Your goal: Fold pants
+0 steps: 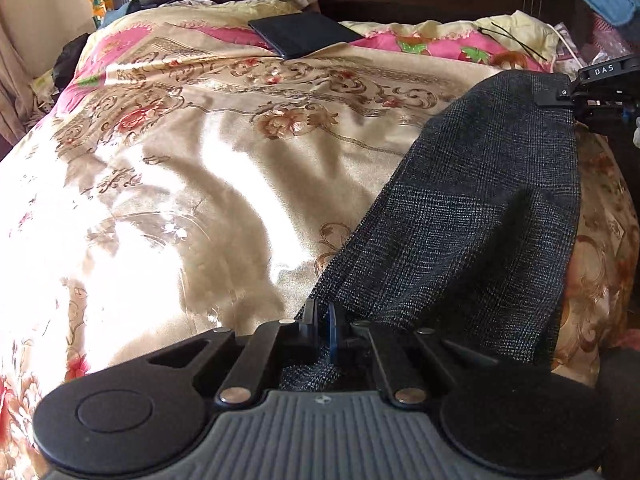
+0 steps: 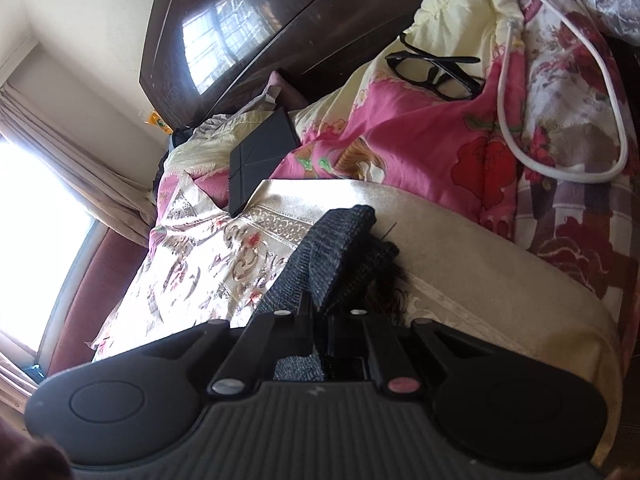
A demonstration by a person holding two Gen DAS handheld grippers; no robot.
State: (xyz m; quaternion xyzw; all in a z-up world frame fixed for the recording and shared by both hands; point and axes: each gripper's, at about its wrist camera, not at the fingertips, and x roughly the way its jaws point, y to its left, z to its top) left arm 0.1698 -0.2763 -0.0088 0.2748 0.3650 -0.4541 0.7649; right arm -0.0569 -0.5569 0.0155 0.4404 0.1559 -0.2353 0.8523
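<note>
Pants axis: the pants [image 1: 472,216] stretch lengthwise from the left gripper [image 1: 326,322] near the camera up and right to the right gripper [image 1: 554,98], slanting across the bedspread [image 1: 192,152].
Pants look: dark grey check weave, sagging into a soft fold in the middle (one long strip, doubled at the near end).
Pants place: held above the bed's right side.
Left gripper: jaws nearly closed, pinching the near edge.
Right gripper: closed on the far edge; in its own view cloth [image 2: 336,240] bunches between the fingers [image 2: 308,312].
Beyond: dark case [image 1: 302,34], glasses [image 2: 436,68], white cable [image 2: 560,92].
</note>
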